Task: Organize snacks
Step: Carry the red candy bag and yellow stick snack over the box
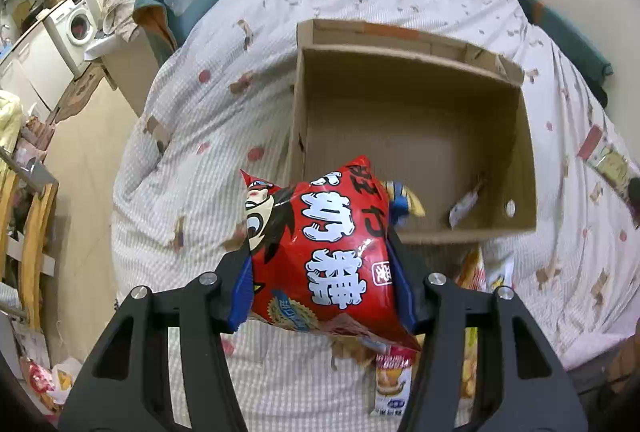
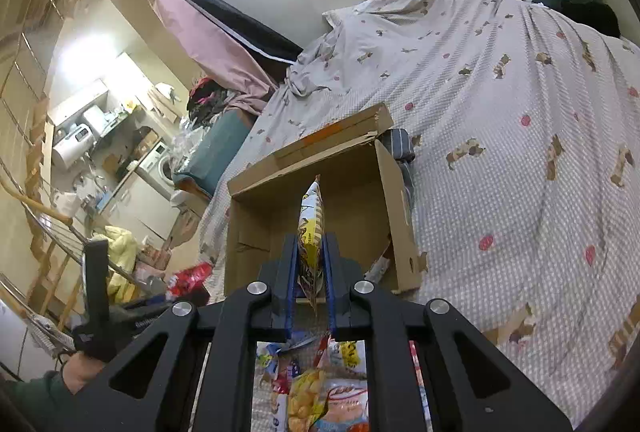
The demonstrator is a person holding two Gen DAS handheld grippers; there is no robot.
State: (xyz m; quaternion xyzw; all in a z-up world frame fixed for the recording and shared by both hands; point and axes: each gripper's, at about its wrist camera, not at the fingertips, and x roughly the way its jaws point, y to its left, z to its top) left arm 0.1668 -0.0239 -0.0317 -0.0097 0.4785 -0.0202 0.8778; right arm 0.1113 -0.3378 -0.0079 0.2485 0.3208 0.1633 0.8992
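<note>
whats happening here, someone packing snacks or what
A person holding a gripper in each hand is sorting snacks on a bed. The left gripper is clamped on a puffy red snack bag, held near the corner of an open cardboard box that looks almost empty. The right gripper pinches a thin yellow snack packet edge-on in front of the same box. More snack packets lie on the bedspread below the grippers.
</note>
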